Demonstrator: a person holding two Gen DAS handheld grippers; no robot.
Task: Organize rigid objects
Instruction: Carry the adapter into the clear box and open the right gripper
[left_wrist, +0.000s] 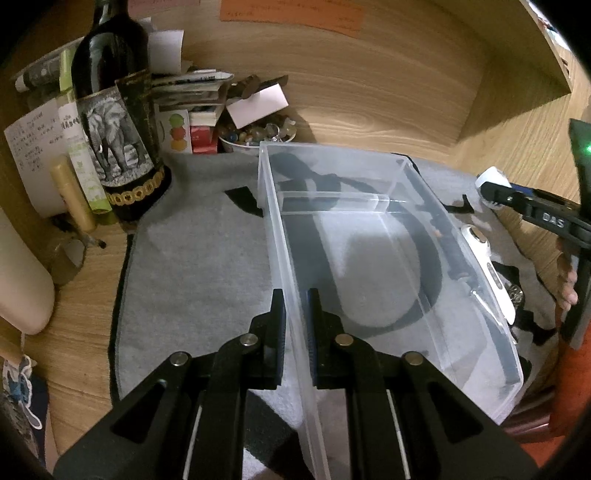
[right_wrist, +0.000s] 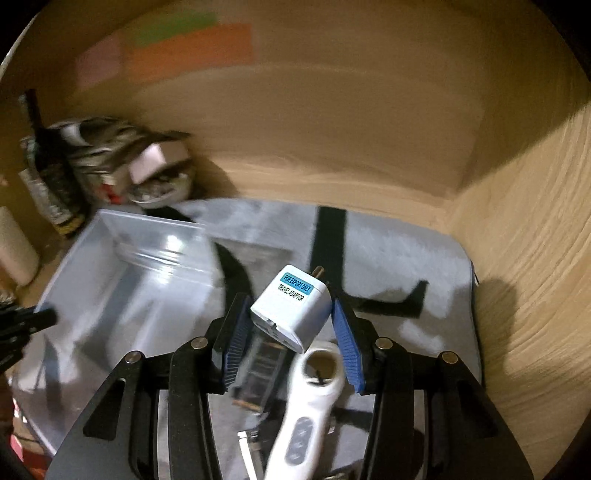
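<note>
On the grey mat (left_wrist: 192, 258), left tool (left_wrist: 295, 299) clamps the empty clear bin's (left_wrist: 369, 177) wall; right tool (right_wrist: 291, 314) grips a white travel adaptor (right_wrist: 291, 314)

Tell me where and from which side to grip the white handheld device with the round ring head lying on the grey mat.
Grip the white handheld device across its long, narrow handle, below the ring head, coming from above with the tongs spanning its width. The ring head looks wider and hollow, so probably less secure. The right tongs are already clamped on the white travel adaptor, which must be placed first.
</note>
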